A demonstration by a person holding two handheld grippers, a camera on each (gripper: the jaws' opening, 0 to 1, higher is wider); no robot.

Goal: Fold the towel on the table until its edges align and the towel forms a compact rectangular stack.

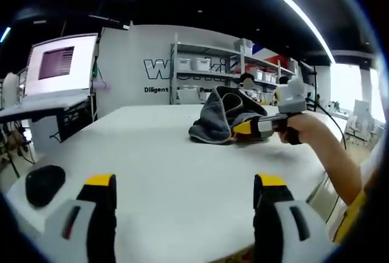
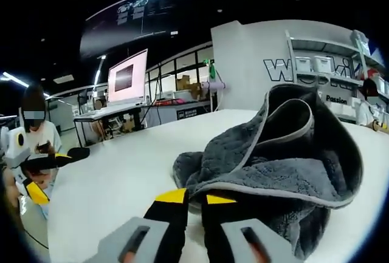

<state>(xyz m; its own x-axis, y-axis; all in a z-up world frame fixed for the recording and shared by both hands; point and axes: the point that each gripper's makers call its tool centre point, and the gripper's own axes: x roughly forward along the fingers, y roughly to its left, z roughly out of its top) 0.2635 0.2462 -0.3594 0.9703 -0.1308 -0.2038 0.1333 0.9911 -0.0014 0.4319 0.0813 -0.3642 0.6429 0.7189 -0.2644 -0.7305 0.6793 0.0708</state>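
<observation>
Towel: we see a dark grey plush towel with a pale stitched edge (image 1: 222, 117) lying in a loose, crumpled heap on the far half of the table in the left gripper view; in the right gripper view the same towel (image 2: 285, 160) sits just past the jaw tips, one fold standing up in an arch above the rest.

Table: we see a white round-edged table (image 1: 158, 153) under everything; its bare top runs off to the left in the right gripper view (image 2: 115, 172).

Left gripper: our left gripper (image 1: 185, 187), grey with black jaws and yellow tips, has its jaws spread wide apart over bare table with nothing between them, well apart from the towel.

Right gripper: our right gripper (image 2: 189, 199) has its yellow-tipped jaws drawn nearly together at the towel's near hem. We see it from the side in the left gripper view (image 1: 238, 129), its yellow tip against the heap's right edge, a hand (image 1: 301, 126) behind it. Whether cloth is pinched between the jaws, we cannot tell.

Other things: we see a small black rounded object (image 1: 44, 184) on the table's near left; a lit monitor (image 1: 61, 62) on a desk behind; white shelving with bins (image 1: 206, 71) against the lettered wall; a seated person (image 2: 36, 141) at far left in the right gripper view.
</observation>
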